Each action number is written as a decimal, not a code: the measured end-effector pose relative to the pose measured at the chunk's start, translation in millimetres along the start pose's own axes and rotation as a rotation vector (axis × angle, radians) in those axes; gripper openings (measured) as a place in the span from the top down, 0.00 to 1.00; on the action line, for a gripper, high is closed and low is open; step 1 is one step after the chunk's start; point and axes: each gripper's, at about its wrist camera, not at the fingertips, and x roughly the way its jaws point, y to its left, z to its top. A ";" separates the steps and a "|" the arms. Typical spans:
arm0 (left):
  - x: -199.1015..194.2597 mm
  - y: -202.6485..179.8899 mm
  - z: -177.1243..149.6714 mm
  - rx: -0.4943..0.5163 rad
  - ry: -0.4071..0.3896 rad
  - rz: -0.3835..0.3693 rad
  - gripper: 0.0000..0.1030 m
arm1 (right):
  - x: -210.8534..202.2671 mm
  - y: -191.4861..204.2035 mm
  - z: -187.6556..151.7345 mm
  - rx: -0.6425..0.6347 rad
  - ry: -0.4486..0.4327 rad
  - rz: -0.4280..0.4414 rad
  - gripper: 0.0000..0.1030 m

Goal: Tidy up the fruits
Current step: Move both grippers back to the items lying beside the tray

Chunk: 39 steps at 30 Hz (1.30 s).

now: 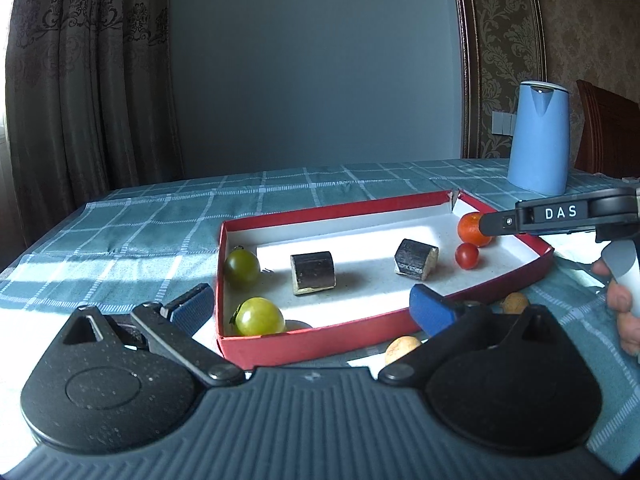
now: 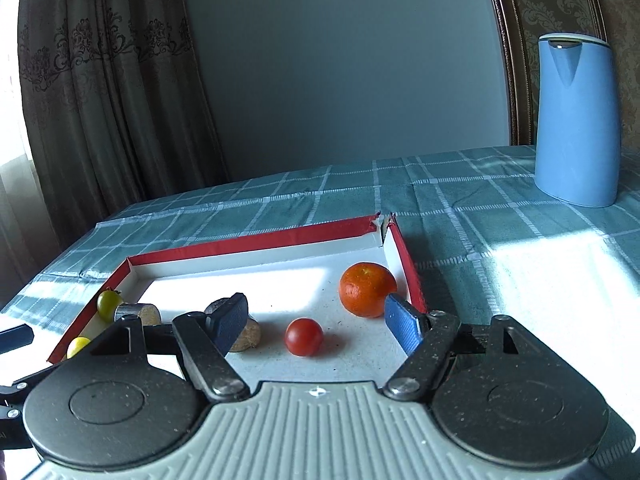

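Note:
A shallow red box [image 1: 320,340] with a white floor lies on the checked tablecloth. In it are two green tomatoes [image 1: 259,316] [image 1: 241,266], two dark cut chunks [image 1: 313,272] [image 1: 415,259], a small red tomato [image 1: 467,256] [image 2: 304,337] and an orange [image 1: 472,229] [image 2: 367,289]. My left gripper [image 1: 312,306] is open and empty over the box's near wall. My right gripper [image 2: 318,322] is open and empty over the box's right end, the red tomato between its fingers' line and the orange by the right finger [image 2: 404,322]. It shows from the side in the left wrist view [image 1: 496,224].
A blue jug [image 1: 538,138] [image 2: 576,120] stands at the back right of the table. Two small tan round fruits [image 1: 402,349] [image 1: 515,303] lie on the cloth in front of the box. Curtains hang at the left; a wooden chair [image 1: 608,132] is far right.

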 end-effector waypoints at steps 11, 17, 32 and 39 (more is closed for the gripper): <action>7.8 -25.5 -14.2 0.147 0.081 -0.073 0.09 | -35.5 0.0 -27.4 -0.047 -0.025 -0.012 0.27; 14.6 -24.2 -15.2 0.143 0.126 -0.073 0.20 | -42.2 1.8 -35.8 -0.066 -0.015 -0.017 0.27; 20.3 -34.7 -15.7 0.128 0.200 -0.049 0.49 | -35.8 3.9 -36.9 -0.074 0.027 -0.025 0.27; 15.6 -30.0 -17.2 0.107 0.196 -0.026 0.63 | -34.8 4.2 -37.4 -0.075 0.039 -0.020 0.27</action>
